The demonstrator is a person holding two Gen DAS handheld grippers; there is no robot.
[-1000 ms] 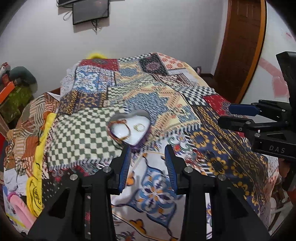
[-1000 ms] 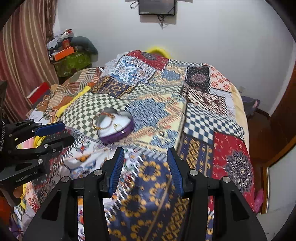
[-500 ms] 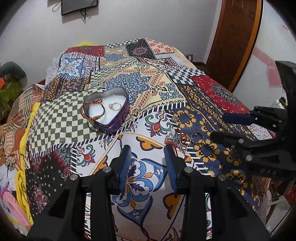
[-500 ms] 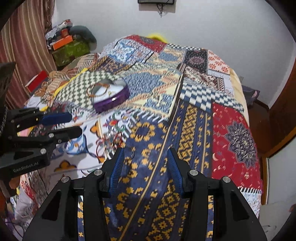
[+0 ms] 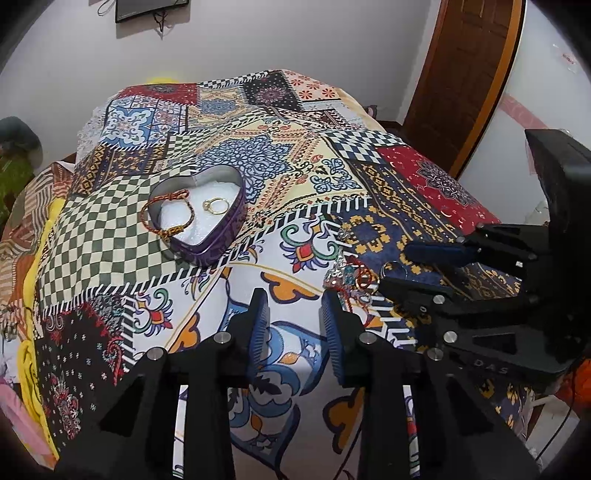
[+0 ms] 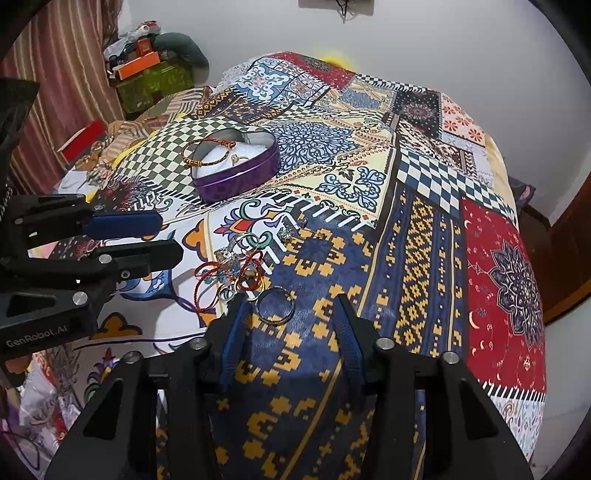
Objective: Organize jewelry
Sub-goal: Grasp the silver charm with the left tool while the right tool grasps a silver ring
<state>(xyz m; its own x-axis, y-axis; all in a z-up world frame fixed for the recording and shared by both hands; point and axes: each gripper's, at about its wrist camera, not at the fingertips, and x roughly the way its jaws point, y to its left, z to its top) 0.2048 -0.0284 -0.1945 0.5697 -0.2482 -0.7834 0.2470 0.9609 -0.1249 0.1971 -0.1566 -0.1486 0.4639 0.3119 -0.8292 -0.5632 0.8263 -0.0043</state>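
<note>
A purple heart-shaped tin [image 5: 218, 242] [image 6: 243, 181] sits on the patchwork bedspread, holding a braided red-gold bracelet [image 5: 162, 206] [image 6: 207, 149] over its rim and a gold ring [image 5: 217, 205] [image 6: 236, 158] on white padding. A loose pile of jewelry [image 6: 236, 269] [image 5: 347, 275] with red cords and a dark bangle [image 6: 276, 306] lies on the bedspread nearer me. My right gripper [image 6: 291, 314] is open and empty, low over the bangle, which lies between its fingers by the left one. My left gripper [image 5: 293, 314] is open and empty, just left of the pile.
The patterned bedspread [image 6: 424, 229] covers a bed that drops off at the right edge. A wooden door [image 5: 461, 74] stands at the right. Clutter and striped curtains [image 6: 55, 92] are at the left, a wall screen [image 5: 147, 9] behind.
Both grippers have pulled back and lowered toward the near part of the bed. The jewelry pile has come into close view, and the right gripper now straddles the bangle.
</note>
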